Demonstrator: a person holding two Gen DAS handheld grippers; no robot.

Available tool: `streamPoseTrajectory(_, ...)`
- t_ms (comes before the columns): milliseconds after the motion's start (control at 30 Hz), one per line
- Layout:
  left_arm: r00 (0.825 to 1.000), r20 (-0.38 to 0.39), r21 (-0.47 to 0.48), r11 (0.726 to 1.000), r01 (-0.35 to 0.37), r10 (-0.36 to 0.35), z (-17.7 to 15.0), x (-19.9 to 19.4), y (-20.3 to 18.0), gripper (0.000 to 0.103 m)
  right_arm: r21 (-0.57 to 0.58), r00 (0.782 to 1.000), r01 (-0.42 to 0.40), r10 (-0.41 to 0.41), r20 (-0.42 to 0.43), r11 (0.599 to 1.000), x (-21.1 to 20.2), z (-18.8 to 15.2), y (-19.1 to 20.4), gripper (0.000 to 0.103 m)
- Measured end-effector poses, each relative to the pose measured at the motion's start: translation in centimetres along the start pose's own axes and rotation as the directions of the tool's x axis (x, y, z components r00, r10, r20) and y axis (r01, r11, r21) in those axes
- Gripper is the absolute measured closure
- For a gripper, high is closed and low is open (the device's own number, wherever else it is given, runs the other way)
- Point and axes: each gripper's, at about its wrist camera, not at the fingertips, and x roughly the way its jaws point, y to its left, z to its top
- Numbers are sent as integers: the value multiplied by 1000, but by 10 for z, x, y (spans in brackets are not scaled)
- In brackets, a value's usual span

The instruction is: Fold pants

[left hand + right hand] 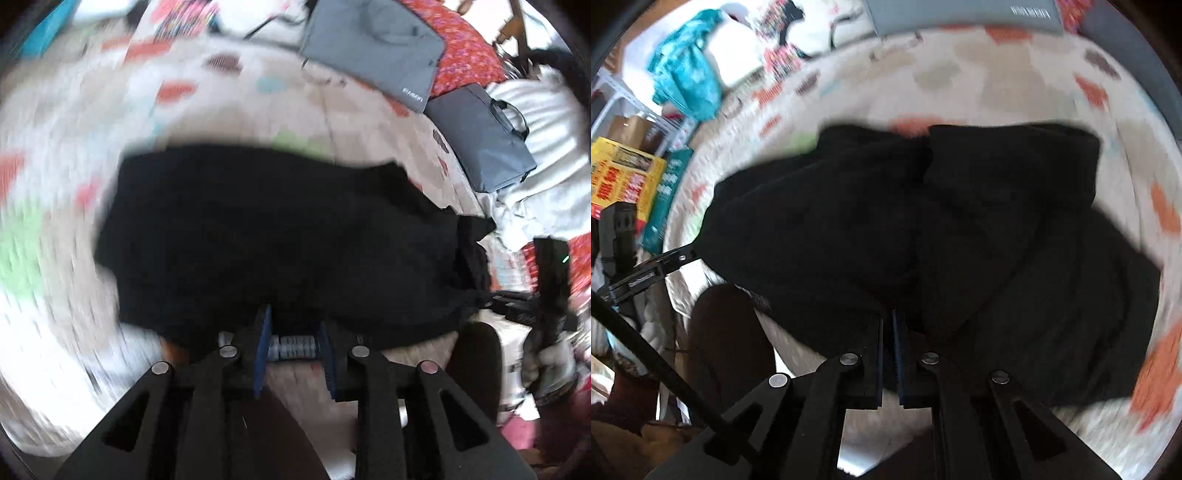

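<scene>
Progress: the black pants (280, 236) lie bunched in the middle of the bed (110, 122), toward its near edge. They are doubled over in part, with one thick layer lapped across another in the right wrist view, but the outline is ragged and lumpy. I judge the fold as begun and not finished; flattening and at least one more clean fold appear to remain.

Left gripper (295, 325): its blue-padded jaws stand apart, with a clear gap between them, tips at the near hem of the pants. Whether any cloth lies between them I cannot tell. It holds nothing firmly, as far as the view shows.

Right gripper (888, 321): jaws drawn almost together, a thin slit between the pads. The tips meet the near edge of the pants (923, 229); dark cloth hides the contact, so I cannot confirm a clamp on the fabric.

Surface: a pale bedspread printed with orange, green and grey patches, much blurred by motion.

Room, left to right: a yellow printed box (624, 173) and a teal cloth (687, 85) beyond the left edge of the bed; a grey folded garment (373, 48) at the far edge; a grey bag with handles (480, 140) toward the far right corner; a red floral cover (469, 48) behind it; white bedding (543, 122) at the right edge.
</scene>
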Motion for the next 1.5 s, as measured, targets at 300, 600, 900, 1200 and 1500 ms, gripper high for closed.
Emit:
streamPoseTrajectory(300, 992, 129, -142, 990, 29, -10, -37, -63, 37, 70, 94, 977, 103, -118, 179, 990, -66, -7, -9, 38)
streamPoseTrajectory(600, 982, 187, -138, 990, 7, 19, -34, -82, 25, 68, -136, 894, 447, -437, 96, 884, 22, 53, 38, 37)
streamPoseTrajectory(900, 979, 201, -100, 994, 38, -18, -24, -76, 4, 63, 155, 937, 239, -270, 224, 959, -69, 6, -36, 91)
streamPoseTrajectory(1200, 986, 160, -130, 989, 64, -42, -16, -53, -1, 63, 453, 953, 155, -254, 166, 878, -77, -65, -137, 89)
streamPoseTrajectory(1500, 986, 165, -165, 986, 34, -7, -20, -60, 11, 62, 546, 927, 201, -338, 162, 814, -92, -86, -156, 40)
